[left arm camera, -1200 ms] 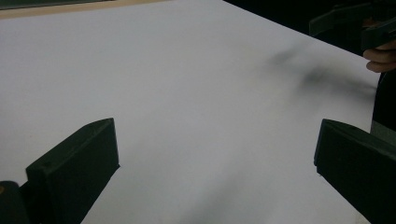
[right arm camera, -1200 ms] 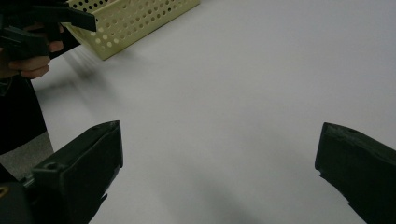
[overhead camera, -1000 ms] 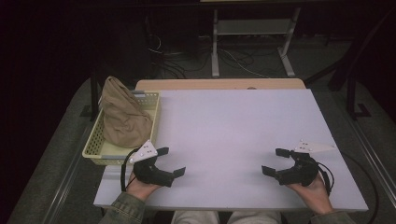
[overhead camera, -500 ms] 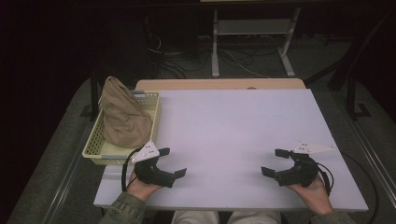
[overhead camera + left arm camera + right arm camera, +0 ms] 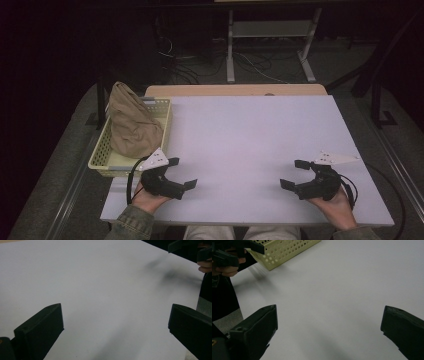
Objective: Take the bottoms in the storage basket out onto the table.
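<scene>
White tabletop (image 5: 250, 145) serves as the reference surface; all positions below are given relative to it.

Left gripper (image 5: 181, 174) sits at the near left corner of the tabletop, held in the person's left hand (image 5: 145, 200). Jaws stand wide apart, nothing between them. In the left gripper view both black jaws flank bare white surface, and part of the other hand shows at the upper right edge.

Right gripper (image 5: 295, 173) sits at the near right corner of the tabletop, held in the person's right hand (image 5: 336, 202). Jaws likewise spread wide and hold nothing. In the right gripper view both jaws frame bare white surface.

Yellow perforated basket (image 5: 100, 162) rests on the left edge of the tabletop, partly overhanging it, just beyond the left gripper. Its corner is seen at the upper left of the right gripper view (image 5: 287, 250), beside the far hand. Tan cloth bag (image 5: 131, 122), crumpled, lies inside the basket and rises above its rim.

Grey triangular plate tops each gripper. A cable trails from each toward the near edge of the tabletop.

No task item was specified; the tabletop between the grippers is bare
</scene>
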